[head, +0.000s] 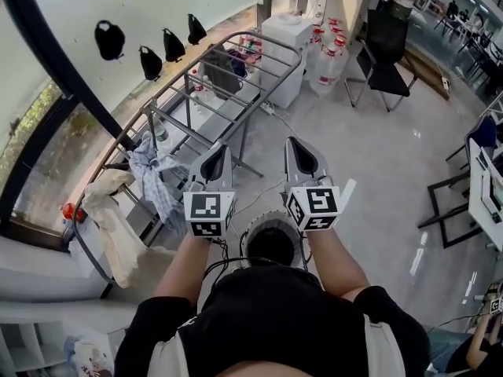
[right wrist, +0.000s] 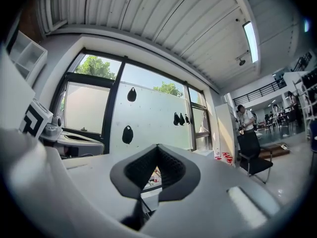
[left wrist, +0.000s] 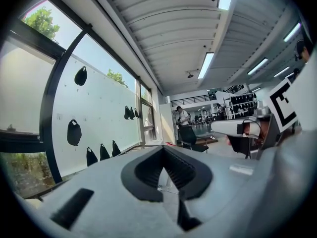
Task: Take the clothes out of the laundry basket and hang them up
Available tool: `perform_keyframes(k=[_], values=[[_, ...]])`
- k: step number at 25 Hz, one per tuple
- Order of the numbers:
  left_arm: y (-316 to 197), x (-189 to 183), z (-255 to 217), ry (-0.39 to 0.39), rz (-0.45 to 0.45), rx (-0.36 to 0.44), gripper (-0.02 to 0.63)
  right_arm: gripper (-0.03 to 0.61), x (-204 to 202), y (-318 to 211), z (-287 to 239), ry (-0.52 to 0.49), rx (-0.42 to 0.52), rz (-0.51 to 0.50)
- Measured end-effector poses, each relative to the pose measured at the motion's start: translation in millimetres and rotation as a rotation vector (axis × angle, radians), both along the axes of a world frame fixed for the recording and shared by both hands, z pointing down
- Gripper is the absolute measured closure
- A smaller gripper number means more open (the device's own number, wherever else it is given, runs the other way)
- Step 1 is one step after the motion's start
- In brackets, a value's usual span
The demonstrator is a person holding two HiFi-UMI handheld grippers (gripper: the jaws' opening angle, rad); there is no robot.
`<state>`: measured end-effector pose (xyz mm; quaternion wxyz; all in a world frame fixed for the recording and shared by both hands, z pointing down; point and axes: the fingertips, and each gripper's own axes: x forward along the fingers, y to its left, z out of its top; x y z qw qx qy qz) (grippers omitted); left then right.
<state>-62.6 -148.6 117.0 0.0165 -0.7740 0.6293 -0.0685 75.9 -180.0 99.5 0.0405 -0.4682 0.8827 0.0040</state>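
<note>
The round laundry basket (head: 271, 240) stands on the floor right in front of me, its dark mouth showing between my forearms. The metal drying rack (head: 206, 100) runs along the window to the left. A blue-grey checked cloth (head: 154, 173) and a cream cloth (head: 111, 214) hang on its near end, and a dark garment (head: 223, 69) on its far end. My left gripper (head: 218, 151) and right gripper (head: 297, 144) are held level side by side above the basket. Both are shut, with nothing between the jaws (left wrist: 163, 151) (right wrist: 157, 149).
A white appliance (head: 286, 44) and several water bottles (head: 330, 55) stand past the rack's far end. A black chair (head: 388, 63) is at the back right, with desks and chairs (head: 479, 187) at the right edge. Black bags (head: 110, 39) hang on the window wall.
</note>
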Motion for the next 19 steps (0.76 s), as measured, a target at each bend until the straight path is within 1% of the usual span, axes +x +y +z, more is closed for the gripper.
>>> perform_keyframes(k=[3, 7, 14, 19], values=[[-2, 9, -6, -0.008, 0.025, 0.008, 0.607, 0.567, 3, 0, -2, -0.006, 0.002, 0.006], [-5, 12, -7, -0.013, 0.030, 0.002, 0.607, 0.566, 8, 0, -2, -0.010, -0.001, 0.020], [-8, 22, -1, 0.021, 0.061, -0.013, 0.607, 0.566, 17, -1, 4, -0.007, 0.002, 0.047], [-12, 28, -1, 0.002, 0.065, -0.010, 0.607, 0.566, 21, -2, 7, 0.002, 0.009, 0.055]])
